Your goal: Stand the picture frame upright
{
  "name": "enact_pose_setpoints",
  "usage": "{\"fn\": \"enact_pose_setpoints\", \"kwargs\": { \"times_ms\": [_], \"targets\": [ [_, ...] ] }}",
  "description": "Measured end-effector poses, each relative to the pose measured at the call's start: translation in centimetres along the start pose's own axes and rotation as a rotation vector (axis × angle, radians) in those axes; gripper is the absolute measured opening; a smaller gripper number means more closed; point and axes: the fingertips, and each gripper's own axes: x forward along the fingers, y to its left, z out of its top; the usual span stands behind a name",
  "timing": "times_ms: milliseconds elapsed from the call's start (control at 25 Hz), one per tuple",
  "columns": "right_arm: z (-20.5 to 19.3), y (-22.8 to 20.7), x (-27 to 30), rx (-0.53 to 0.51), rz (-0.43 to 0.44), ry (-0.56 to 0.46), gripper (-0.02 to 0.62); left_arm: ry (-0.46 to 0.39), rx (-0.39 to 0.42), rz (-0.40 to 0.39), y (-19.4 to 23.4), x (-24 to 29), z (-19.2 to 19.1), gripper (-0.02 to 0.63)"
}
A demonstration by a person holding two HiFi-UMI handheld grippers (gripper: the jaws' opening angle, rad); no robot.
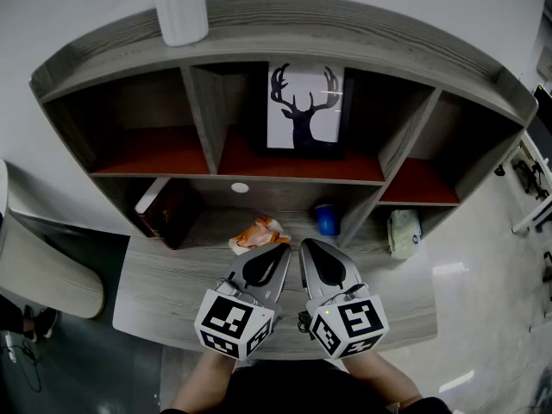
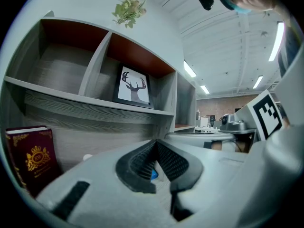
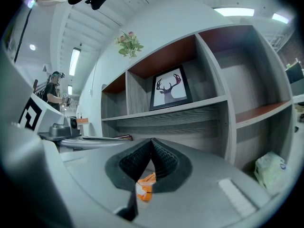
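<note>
In the head view I am looking down on a black-framed picture of a deer silhouette (image 1: 304,110), which is standing with its long axis vertical in the middle upper compartment of the curved grey wooden shelf unit (image 1: 285,181). It looks already upright, leaning back a little. The left gripper (image 1: 280,250) and right gripper (image 1: 307,245) are hovering side by side over the grey worktop (image 1: 168,287), well below the frame and apart from it. Both are pointing toward the shelf, with an orange packet (image 1: 259,231) lying just beyond them. In the left gripper view the jaws are pressing together on nothing, and the frame (image 2: 134,86) is sitting ahead, above and slightly left of them. In the right gripper view the jaws are likewise closed and empty, and the frame (image 3: 170,89) is showing almost straight above their tips. I am judging the right hand marginally nearer. Any touch-up would mean reaching up and forward into that compartment.
</note>
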Motion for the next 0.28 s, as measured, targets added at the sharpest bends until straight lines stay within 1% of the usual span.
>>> {"fn": "enact_pose_setpoints", "kwargs": {
  "times_ms": [280],
  "targets": [
    [0.05, -0.11, -0.30, 0.007, 0.003, 0.000, 0.000, 0.005, 0.007, 0.001, -0.38, 0.04, -0.02, -0.003]
  ]
}}
